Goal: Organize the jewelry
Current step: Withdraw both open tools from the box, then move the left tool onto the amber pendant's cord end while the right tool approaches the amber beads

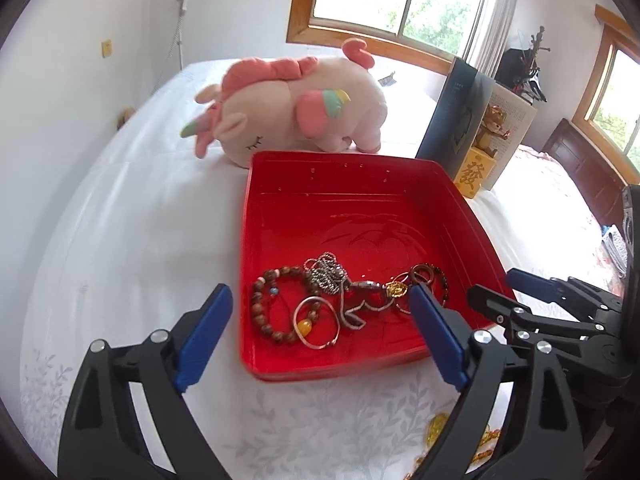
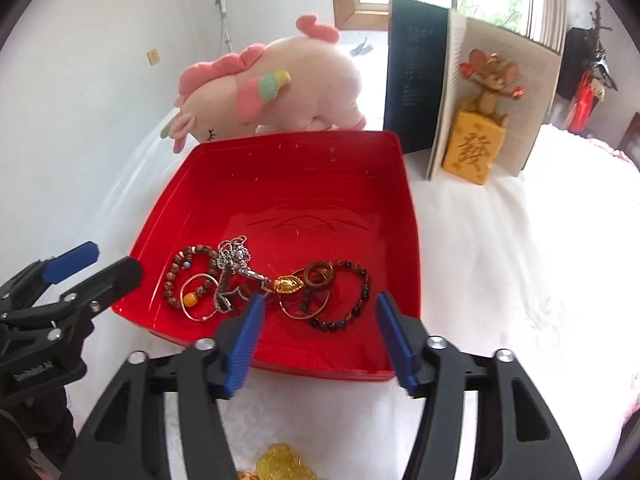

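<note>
A red tray sits on the white bedcover. In its near part lie a brown bead bracelet, a silver chain, a thin metal ring with an amber bead, a gold charm, wooden rings and a dark bead bracelet. My left gripper is open and empty over the tray's near left edge. My right gripper is open and empty over the near right edge. Gold jewelry lies on the bedcover below the grippers.
A pink plush unicorn lies behind the tray. An open standing book with a mouse figurine on a yellow block stands at the back right. A wall is at left, windows behind.
</note>
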Demonstrator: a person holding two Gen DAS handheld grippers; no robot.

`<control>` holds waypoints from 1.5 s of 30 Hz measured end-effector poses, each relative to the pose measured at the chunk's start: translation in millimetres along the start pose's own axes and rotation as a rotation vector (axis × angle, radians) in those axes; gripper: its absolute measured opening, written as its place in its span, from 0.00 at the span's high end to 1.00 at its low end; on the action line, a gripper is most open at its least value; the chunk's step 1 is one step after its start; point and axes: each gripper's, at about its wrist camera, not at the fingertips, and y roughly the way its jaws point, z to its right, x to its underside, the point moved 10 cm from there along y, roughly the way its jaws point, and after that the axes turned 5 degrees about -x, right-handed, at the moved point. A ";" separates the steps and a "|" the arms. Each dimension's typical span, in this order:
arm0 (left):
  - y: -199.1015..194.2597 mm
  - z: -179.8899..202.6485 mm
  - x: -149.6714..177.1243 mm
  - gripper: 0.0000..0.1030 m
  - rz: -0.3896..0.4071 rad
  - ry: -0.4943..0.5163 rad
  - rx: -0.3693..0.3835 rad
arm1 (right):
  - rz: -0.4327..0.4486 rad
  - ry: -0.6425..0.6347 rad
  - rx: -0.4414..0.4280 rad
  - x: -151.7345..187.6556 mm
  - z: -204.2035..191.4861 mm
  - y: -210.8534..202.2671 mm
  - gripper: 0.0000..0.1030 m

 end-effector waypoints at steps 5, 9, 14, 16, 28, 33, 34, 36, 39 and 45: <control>-17.3 -4.0 10.0 0.11 0.013 -0.005 -0.018 | 0.035 -0.027 0.012 7.3 -7.5 -16.6 0.34; -27.2 -7.3 20.3 0.10 0.016 -0.009 -0.049 | 0.059 -0.043 0.010 17.5 -12.0 -30.0 0.32; -38.8 -10.2 27.4 0.10 0.034 -0.015 -0.083 | 0.079 -0.058 -0.003 29.1 -16.0 -42.9 0.32; -43.2 -10.6 29.4 0.10 0.044 -0.011 -0.095 | 0.089 -0.065 -0.005 31.8 -18.0 -48.5 0.31; -63.0 -12.6 52.2 0.08 0.066 0.004 -0.161 | 0.138 -0.074 -0.002 48.3 -26.0 -71.7 0.17; -74.8 -14.5 63.0 0.07 0.079 -0.007 -0.172 | 0.151 -0.070 -0.013 58.7 -28.9 -80.3 0.10; -78.2 -14.7 65.3 0.07 0.085 -0.007 -0.176 | 0.152 -0.072 -0.018 61.1 -29.6 -81.8 0.10; -83.1 -13.5 69.2 0.07 0.089 -0.006 -0.172 | 0.156 -0.073 -0.026 67.3 -31.3 -85.9 0.09; -91.3 -10.3 77.4 0.06 0.094 -0.003 -0.161 | 0.156 -0.070 -0.040 76.5 -31.8 -90.7 0.09; -101.3 -6.3 94.5 0.06 0.082 0.001 -0.141 | 0.130 -0.069 -0.049 96.8 -24.6 -95.4 0.09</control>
